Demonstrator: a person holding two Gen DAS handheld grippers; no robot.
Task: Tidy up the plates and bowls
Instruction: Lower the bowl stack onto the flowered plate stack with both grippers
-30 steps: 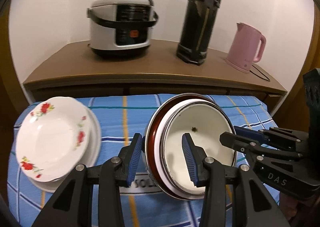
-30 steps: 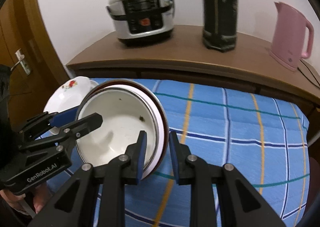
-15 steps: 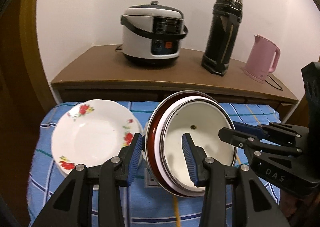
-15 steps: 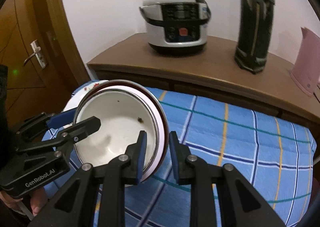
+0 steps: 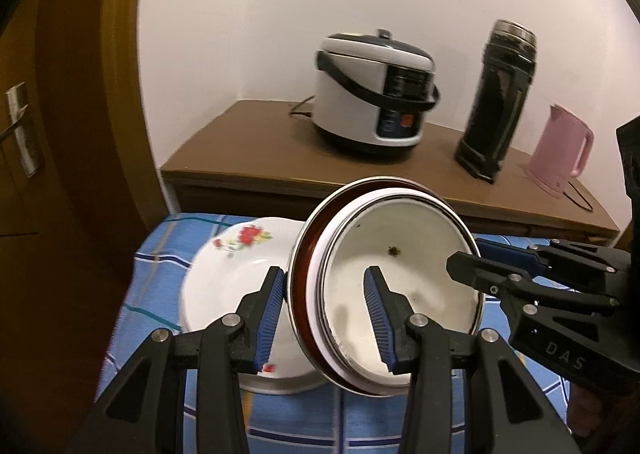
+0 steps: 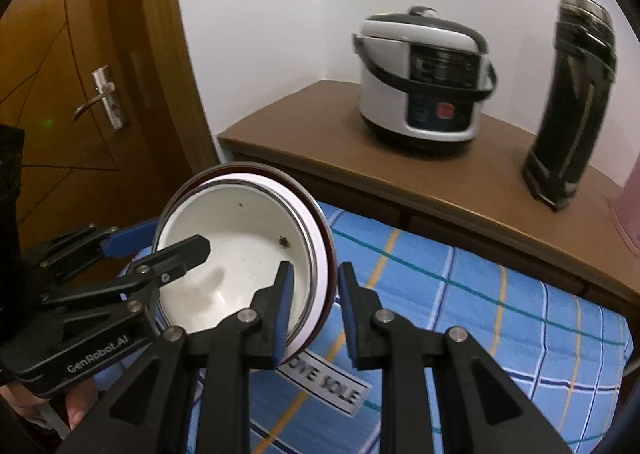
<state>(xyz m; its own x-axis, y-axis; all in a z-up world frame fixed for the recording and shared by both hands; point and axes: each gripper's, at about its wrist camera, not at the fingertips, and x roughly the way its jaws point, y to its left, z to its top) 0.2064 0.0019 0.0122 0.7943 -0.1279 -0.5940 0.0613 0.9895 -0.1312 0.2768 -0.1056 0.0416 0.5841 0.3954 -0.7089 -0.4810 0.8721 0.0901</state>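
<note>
A stack of nested bowls point(image 5: 400, 286) is held tilted above the blue checked cloth, its opening turned toward the cameras; the innermost is white enamel with a metal rim and a dark speck inside, set in a white one and an outer dark-red one. A white plate with red flowers point(image 5: 236, 274) is seen lying flat just beside and partly behind the stack, on its left in the left wrist view.

bowl point(image 5: 400, 278): glossy white enamel, metal rim, chipped spots | plate point(image 5: 236, 278): glossy glazed ceramic | cloth point(image 6: 480, 334): matt woven check | cabinet point(image 5: 248, 149): smooth wood, satin | cooker point(image 5: 372, 93): glossy plastic | kettle point(image 5: 560, 149): matt pink plastic | grippers: matt black plastic, ribbed blue pads point(image 5: 269, 314)
</note>
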